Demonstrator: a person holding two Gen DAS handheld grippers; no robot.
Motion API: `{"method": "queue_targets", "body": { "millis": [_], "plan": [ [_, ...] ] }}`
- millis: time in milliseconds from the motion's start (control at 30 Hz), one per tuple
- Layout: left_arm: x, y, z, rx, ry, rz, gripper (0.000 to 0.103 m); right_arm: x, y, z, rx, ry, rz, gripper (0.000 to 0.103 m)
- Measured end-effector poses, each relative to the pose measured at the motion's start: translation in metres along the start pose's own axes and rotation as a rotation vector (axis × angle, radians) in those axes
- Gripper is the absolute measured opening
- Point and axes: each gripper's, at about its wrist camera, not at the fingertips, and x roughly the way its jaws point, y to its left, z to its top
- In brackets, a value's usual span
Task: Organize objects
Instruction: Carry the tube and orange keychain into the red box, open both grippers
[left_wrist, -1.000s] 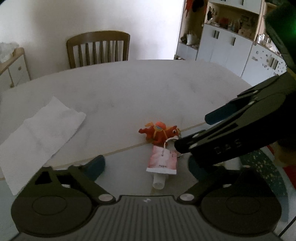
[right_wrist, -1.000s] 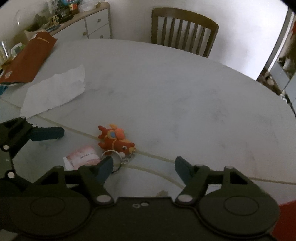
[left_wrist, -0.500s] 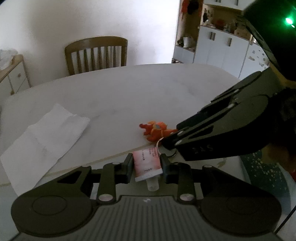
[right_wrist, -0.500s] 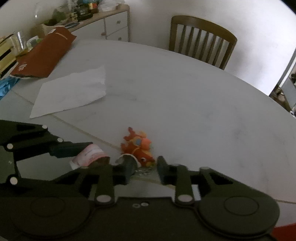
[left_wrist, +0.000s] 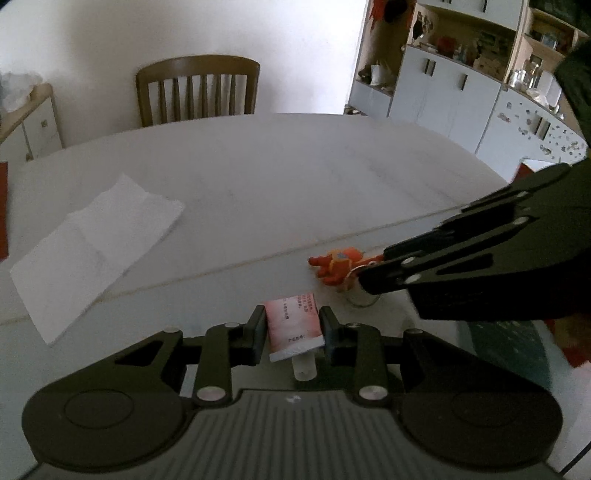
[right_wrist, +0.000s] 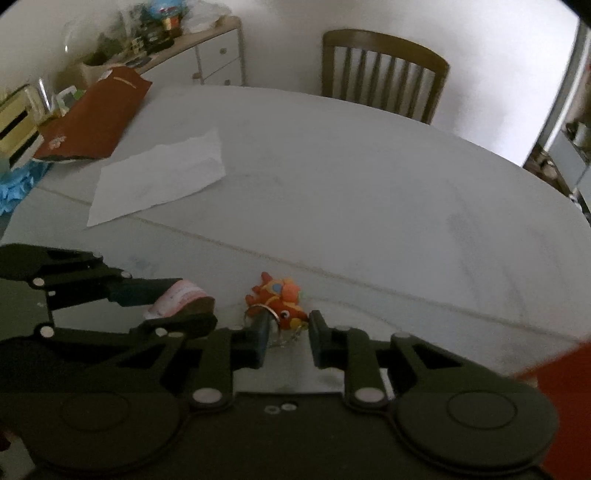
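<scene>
Both grippers, open 1 s ago, now clamped: left gripper (left_wrist: 291, 328) on tube (left_wrist: 293, 325), right gripper (right_wrist: 285, 334) on keychain (right_wrist: 279, 299).

far half of tabletop (right_wrist: 369, 192): sitting wide open, loads of room to swing through
left side: paper sheet (right_wrist: 159, 181) lying flat, red envelope (right_wrist: 96, 122) sitting just past it near the edge
near centre: both tongs crowding each other, left tongs (left_wrist: 291, 328) and right tongs (right_wrist: 284, 334) hanging close together
back edge: chair (left_wrist: 197, 90) standing against it
</scene>
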Motion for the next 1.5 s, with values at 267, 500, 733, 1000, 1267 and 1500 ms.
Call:
{"method": "queue_targets", "body": {
  "millis": [267, 500, 733, 1000, 1267, 1500],
  "plan": [
    [-0.023, -0.023, -0.017, -0.023, 0.048, -0.062, 0.029, -0.044, 0.0, -0.038, 0.074, 0.011, -0.002, 0.021],
    [-0.054, -0.054, -0.017, 0.003, 0.04, -0.105, 0.029, -0.091, -0.008, -0.065, 0.129, -0.028, -0.016, 0.022],
    [-0.078, -0.092, -0.012, 0.03, 0.027, -0.143, 0.029, -0.137, -0.025, -0.095, 0.187, -0.071, -0.015, 0.022],
    [-0.089, -0.138, -0.002, 0.056, 0.013, -0.189, 0.029, -0.185, -0.055, -0.125, 0.246, -0.147, -0.049, 0.022],
    [-0.089, -0.188, 0.006, 0.096, 0.009, -0.217, 0.029, -0.216, -0.099, -0.15, 0.315, -0.202, -0.092, 0.022],
    [-0.081, -0.236, 0.017, 0.147, 0.0, -0.236, 0.029, -0.235, -0.14, -0.171, 0.358, -0.226, -0.132, 0.022]
  ]
}}
